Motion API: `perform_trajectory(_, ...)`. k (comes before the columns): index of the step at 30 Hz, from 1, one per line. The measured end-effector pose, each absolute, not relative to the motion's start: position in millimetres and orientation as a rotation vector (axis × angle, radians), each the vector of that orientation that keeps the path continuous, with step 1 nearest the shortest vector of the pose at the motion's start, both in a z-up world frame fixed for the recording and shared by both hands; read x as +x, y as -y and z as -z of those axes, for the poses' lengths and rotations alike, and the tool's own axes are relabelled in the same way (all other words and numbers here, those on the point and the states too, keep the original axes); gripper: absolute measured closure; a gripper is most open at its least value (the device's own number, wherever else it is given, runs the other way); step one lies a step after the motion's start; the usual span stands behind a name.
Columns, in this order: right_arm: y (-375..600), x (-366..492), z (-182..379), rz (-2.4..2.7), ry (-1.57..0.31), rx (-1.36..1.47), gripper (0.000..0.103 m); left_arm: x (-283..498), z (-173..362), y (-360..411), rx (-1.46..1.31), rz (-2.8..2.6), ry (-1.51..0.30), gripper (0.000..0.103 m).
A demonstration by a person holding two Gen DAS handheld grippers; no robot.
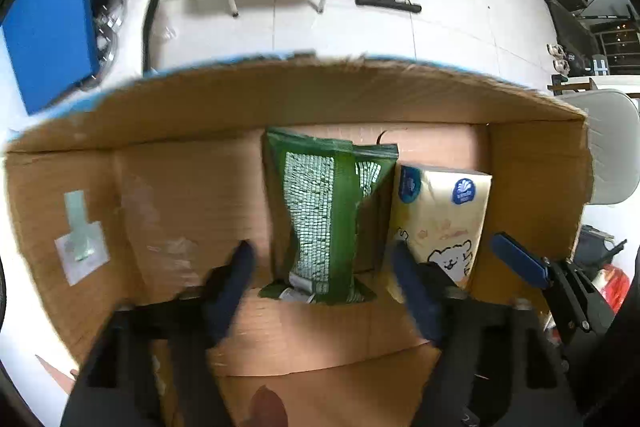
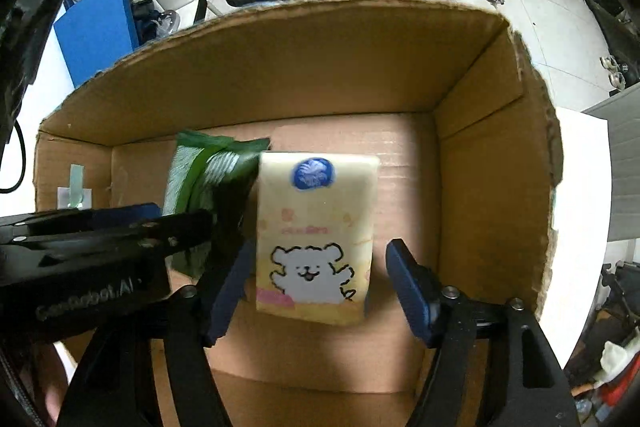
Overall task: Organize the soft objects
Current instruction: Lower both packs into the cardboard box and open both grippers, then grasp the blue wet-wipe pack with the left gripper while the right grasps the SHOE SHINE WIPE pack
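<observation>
Packs (image 1: 326,223) side by side in cardboard box (image 1: 280,99).
Both tongs, left (image 1: 322,279) and right (image 2: 320,287), hang released; green pack beside yellow tissue pack (image 2: 316,235).

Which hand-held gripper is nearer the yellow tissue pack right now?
Right. The right hand-held gripper straddles the yellow tissue pack with open jaws. The left hand-held gripper sits beside it, open around the green pouch.

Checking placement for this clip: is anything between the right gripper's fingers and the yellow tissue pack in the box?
Nothing visible. The right gripper stands open astride the tissue pack on the cardboard box floor, gaps either side. The green pouch sits left, outside the fingers.
</observation>
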State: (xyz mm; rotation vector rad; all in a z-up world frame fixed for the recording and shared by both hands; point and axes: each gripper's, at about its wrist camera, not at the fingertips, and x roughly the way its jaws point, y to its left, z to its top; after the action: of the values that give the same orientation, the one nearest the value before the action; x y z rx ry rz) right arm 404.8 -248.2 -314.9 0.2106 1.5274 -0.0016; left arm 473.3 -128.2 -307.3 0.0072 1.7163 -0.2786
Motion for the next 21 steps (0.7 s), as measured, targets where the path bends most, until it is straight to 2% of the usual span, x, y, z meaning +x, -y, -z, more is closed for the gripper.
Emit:
perform_trajectory(2, 249.3, 415.5, 321.5, 0.004, -1.526, 0.197, 0.024, 469.3, 296.2, 122.6, 0.015, 0.267, -1.681, 0.014)
perform_trajectory(4, 248.5, 409.7, 312.6, 0.009, -1.522, 0.186, 0.014, 461.8, 280.9, 114.9, 0.018, 0.255, -1.642, 0.011)
perform_trajectory(6, 247.0, 399.5, 300.9, 0.010, -1.510, 0.175, 0.008, 452.4, 266.1, 106.3, 0.031, 0.238, -1.604, 0.003)
perform_trajectory(8, 245.3, 392.4, 292.1, 0.017, -1.493, 0.157, 0.001, 442.5, 250.8, 98.9, 0.047, 0.210, -1.556, 0.002)
perform_trajectory(12, 243.3, 367.7, 269.2, 0.057, -1.443, 0.106, 0.000, 411.2, 222.3, 89.5, 0.097, 0.171, -1.458, 0.002)
perform_trajectory(21, 234.2, 312.8, 221.7, 0.021, -1.331, 0.159, 0.000, 348.5, 186.7, 80.9, 0.037, 0.178, -1.390, 0.002)
